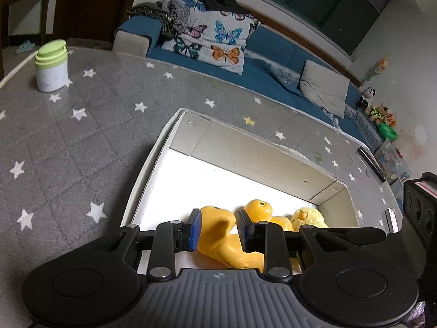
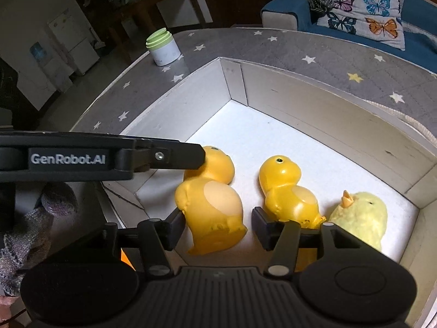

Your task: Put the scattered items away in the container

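A white open box (image 2: 322, 120) stands on the grey star-patterned table (image 1: 68, 142). Inside it lie a matte orange dinosaur toy (image 2: 210, 199), a glossy orange dinosaur toy (image 2: 286, 188) and a pale yellow plush chick (image 2: 363, 213). My left gripper (image 1: 218, 231) is over the box with its blue pads on either side of the matte dinosaur (image 1: 218, 235), which rests on the box floor; the jaws stand apart. My right gripper (image 2: 215, 225) is open around the same toy's lower body. The left gripper's arm (image 2: 109, 158) crosses the right wrist view near the toy's head.
A white jar with a green lid (image 1: 52, 65) stands on the far left of the table; it also shows in the right wrist view (image 2: 164, 47). A blue sofa with a butterfly cushion (image 1: 215, 41) lies behind. A black speaker (image 1: 420, 205) is at the right edge.
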